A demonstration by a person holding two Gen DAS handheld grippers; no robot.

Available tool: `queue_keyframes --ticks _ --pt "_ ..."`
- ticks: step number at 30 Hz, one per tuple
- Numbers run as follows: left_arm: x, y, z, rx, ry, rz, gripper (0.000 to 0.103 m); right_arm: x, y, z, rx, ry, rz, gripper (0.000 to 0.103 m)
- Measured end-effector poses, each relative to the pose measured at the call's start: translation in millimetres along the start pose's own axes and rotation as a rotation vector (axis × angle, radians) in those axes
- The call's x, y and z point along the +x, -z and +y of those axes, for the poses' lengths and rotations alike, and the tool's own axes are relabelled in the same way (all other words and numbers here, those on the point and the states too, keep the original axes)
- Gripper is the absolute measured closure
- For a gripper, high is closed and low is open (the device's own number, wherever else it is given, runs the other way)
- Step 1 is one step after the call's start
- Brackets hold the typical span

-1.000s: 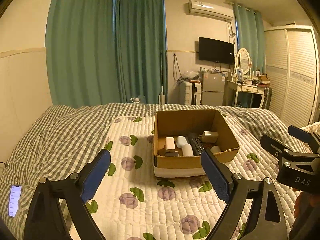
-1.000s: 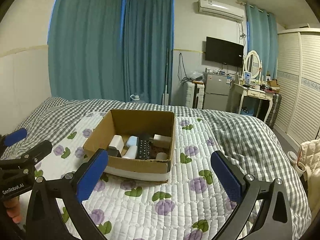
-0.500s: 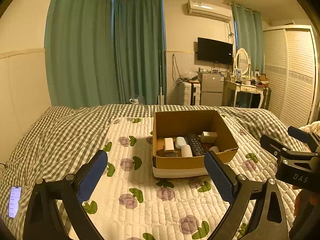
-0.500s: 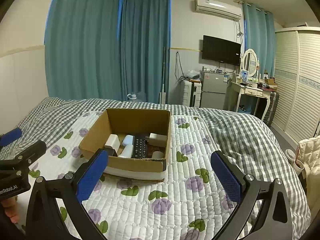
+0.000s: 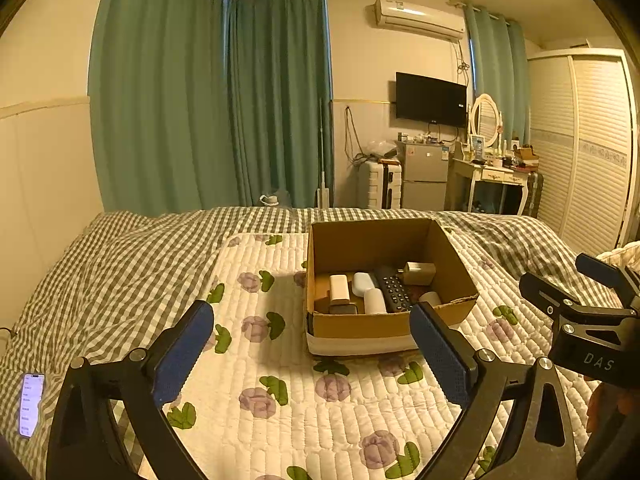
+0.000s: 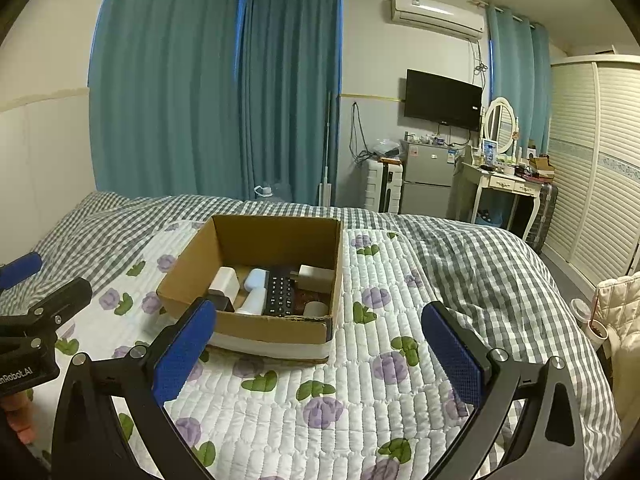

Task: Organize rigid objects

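Observation:
An open cardboard box (image 5: 452, 252) (image 6: 200, 252) stands on a white floral quilt (image 5: 280, 380) on the bed. Inside lie a black remote (image 5: 394, 290) (image 6: 280, 290), white blocks (image 5: 339, 288) (image 6: 225, 282), a white cylinder (image 5: 374, 300), a beige charger-like block (image 5: 418, 273) (image 6: 316, 276) and a small roll (image 6: 316, 308). My left gripper (image 5: 312, 346) is open and empty, held above the quilt before the box. My right gripper (image 6: 318, 346) is open and empty, just right of the box front. Each gripper shows at the other view's edge.
A phone (image 5: 31, 404) lies on the checked bedspread at the near left. Beyond the bed are curtains, a small fridge (image 6: 428, 178), a dressing table (image 6: 504, 184) and a wardrobe (image 6: 600, 168). A padded coat (image 6: 618, 304) sits at the right.
Both grippers have drawn back slightly from the box and stayed open; the box sits a little farther and more to the left in the right wrist view.

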State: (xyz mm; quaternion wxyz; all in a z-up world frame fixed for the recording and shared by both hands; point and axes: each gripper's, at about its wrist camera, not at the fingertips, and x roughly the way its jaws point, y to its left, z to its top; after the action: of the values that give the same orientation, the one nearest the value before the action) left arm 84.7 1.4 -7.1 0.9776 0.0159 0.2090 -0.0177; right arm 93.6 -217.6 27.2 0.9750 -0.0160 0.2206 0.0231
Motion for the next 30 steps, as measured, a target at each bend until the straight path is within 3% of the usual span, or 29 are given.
queue_keyframes --ticks 30 --pt "0.9 2.4 0.4 0.011 -0.004 0.004 0.002 4.5 3.2 3.4 0.002 0.017 0.016 0.0"
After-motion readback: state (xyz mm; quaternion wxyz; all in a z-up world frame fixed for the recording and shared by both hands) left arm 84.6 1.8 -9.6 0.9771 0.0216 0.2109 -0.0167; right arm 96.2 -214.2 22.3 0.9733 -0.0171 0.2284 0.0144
